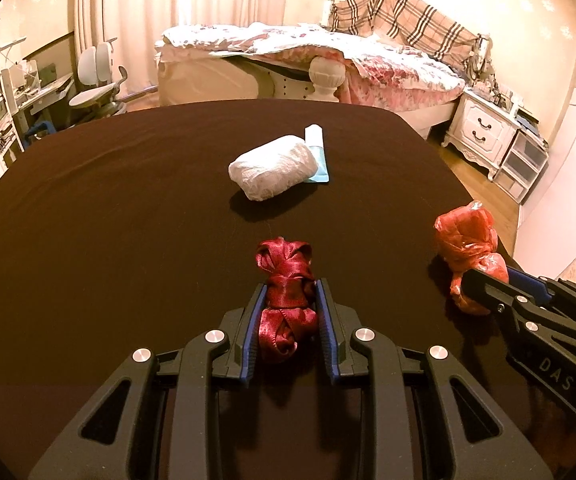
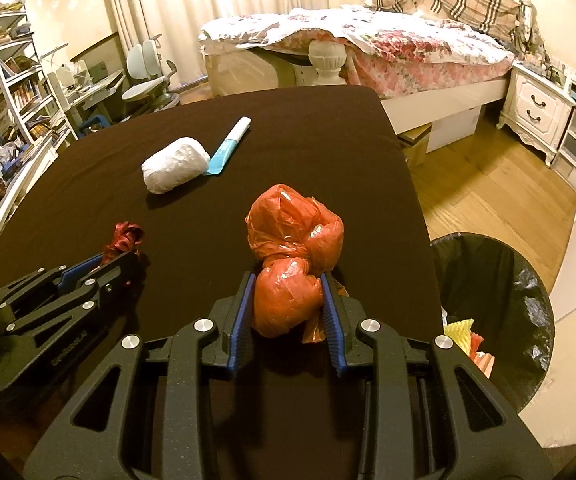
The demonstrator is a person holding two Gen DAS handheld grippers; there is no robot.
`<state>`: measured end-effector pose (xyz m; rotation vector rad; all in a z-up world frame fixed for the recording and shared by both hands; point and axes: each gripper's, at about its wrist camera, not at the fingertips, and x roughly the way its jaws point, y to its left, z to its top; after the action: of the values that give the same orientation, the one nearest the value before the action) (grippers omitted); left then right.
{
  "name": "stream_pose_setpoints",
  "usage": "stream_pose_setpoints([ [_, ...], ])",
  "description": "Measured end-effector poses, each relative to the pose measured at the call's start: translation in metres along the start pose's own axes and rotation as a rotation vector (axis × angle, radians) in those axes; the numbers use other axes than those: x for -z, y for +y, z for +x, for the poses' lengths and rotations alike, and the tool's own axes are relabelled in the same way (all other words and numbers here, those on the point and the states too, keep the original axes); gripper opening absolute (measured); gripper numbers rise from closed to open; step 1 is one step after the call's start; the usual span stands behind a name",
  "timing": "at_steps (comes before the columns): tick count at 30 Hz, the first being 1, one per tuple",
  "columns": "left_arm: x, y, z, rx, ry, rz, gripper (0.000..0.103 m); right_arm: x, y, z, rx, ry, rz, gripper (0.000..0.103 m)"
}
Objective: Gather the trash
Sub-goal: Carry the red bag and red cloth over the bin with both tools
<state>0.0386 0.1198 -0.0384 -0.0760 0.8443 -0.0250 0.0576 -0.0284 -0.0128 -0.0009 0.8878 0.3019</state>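
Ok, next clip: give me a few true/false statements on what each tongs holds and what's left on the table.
1. The left tongs grip a red ribbon bundle. True.
2. The right tongs are empty. False: they clamp a knotted orange plastic bag.
3. A white paper wad lies on the dark table. True.
4. The blue-and-white tube is in the bin. False: it lies beside the wad.
5. The black-lined bin is empty. False: some trash shows inside.

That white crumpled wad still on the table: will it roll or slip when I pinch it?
The white wad looks like crumpled paper: probably light and soft, so it should squash under the pads rather than slip. Its oblong, lumpy shape probably won't roll far. Pushed, it may nudge the blue tube lying against it.
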Motion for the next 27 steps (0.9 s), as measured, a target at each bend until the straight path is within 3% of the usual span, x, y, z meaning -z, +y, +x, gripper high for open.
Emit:
stream_pose_setpoints([
  [15,0.008,-0.024,-0.019,0.005,-0.032,0.029,0.027,0.018,-0.016,-0.029,0.027,-0.037,0.028,0.032],
  [27,0.004,-0.059,-0.022,0.038,-0.056,0.081,0.027,0.026,-0.051,-0.052,0.075,-0.078,0.087,0.032],
])
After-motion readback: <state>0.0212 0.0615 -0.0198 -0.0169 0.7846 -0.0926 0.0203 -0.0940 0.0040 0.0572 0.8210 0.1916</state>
